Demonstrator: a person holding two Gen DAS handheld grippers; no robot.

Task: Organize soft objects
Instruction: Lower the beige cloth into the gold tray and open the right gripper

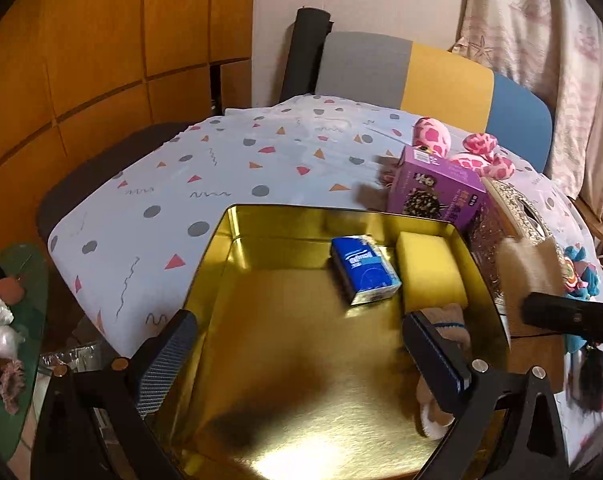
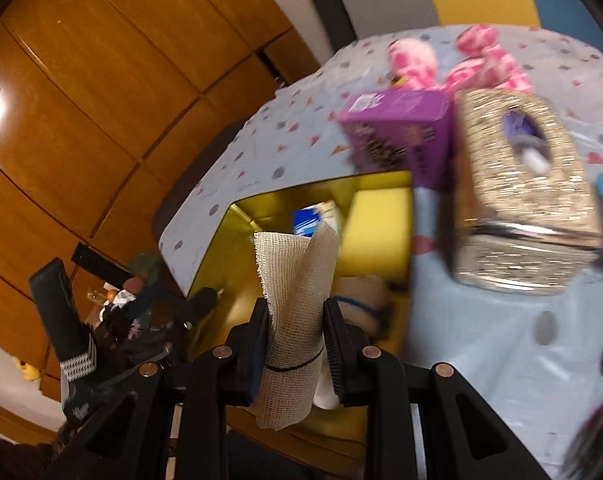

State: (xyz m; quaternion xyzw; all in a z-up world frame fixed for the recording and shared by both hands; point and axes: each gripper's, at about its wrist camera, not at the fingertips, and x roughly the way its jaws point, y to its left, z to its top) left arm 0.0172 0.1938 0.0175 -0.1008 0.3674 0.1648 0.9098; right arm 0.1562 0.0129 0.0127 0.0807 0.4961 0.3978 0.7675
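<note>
A gold tin (image 1: 237, 240) sits on the patterned tablecloth and also shows in the right wrist view (image 2: 237, 216). In it lie a blue tissue pack (image 1: 363, 270), a yellow sponge (image 1: 431, 272) and a tan plush toy (image 1: 445, 320) partly hidden by my left finger. My left gripper (image 1: 299, 344) is open and empty, low over the tin. My right gripper (image 2: 297, 320) is shut on a rolled beige gauze cloth (image 2: 297, 292), held over the tin's right side; the cloth shows blurred in the left wrist view (image 1: 529, 264).
A purple box (image 1: 437, 188) and a glittery gold tissue box (image 2: 521, 196) stand right of the tin. A pink spotted plush (image 1: 473, 152) lies behind them, a blue toy (image 1: 581, 276) at the right. A chair (image 1: 441, 80) stands behind the table. Clutter sits at lower left.
</note>
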